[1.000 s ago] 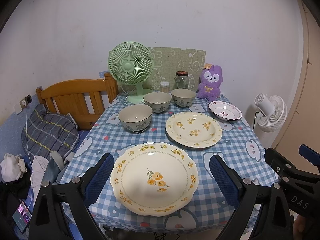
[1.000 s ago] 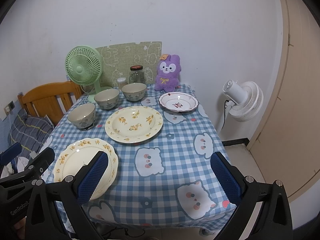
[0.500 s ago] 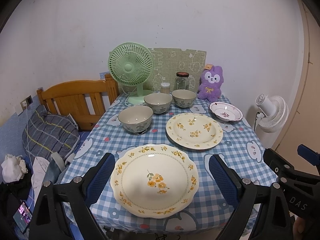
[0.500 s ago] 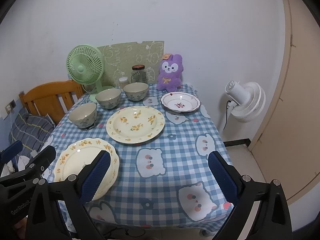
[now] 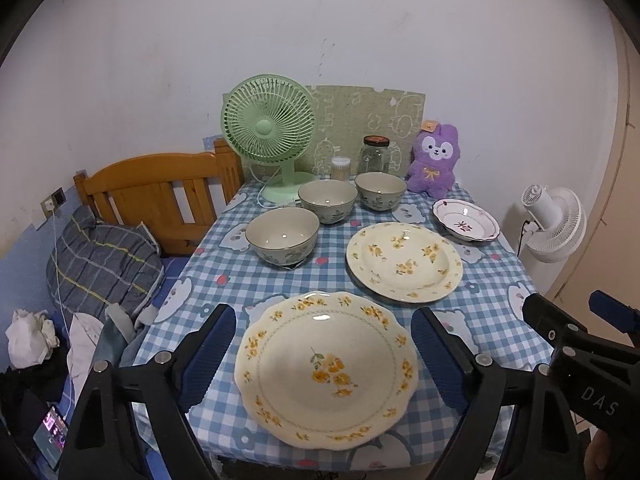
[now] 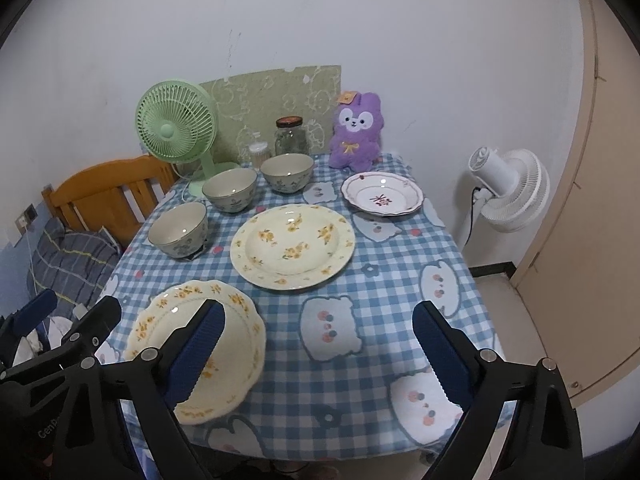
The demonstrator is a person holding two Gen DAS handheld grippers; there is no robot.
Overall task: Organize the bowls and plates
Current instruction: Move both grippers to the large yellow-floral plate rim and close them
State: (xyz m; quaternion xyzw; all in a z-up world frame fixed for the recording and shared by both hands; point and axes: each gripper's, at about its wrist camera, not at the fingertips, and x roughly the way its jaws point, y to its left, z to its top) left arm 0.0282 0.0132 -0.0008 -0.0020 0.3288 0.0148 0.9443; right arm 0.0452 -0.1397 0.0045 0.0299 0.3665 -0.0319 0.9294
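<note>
Left hand-held gripper (image 5: 322,352): jaws apart and just been closing slightly, straddling the scalloped plate (image 5: 326,368) at lower centre without contact. Right hand-held gripper (image 6: 318,350): jaws apart, likewise narrowing slightly, nothing between them, over bare checked counter (image 6: 384,280). Round floral plate (image 5: 404,262) centre; three bowls (image 5: 282,236) behind at centre left; small red-rimmed plate (image 5: 466,220) upper right.

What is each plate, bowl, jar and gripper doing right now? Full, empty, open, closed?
Scalloped plate: empty, flat on tablecloth.
Round yellow-flowered plate: empty, flat.
Small red-flowered plate: empty.
Three bowls: upright, empty, unstacked.
Glass jar: lid on.
Green fan: upright.
Left hand-held gripper: open, jaws just closing slightly, holding nothing.
Right hand-held gripper: open, holding nothing.
</note>
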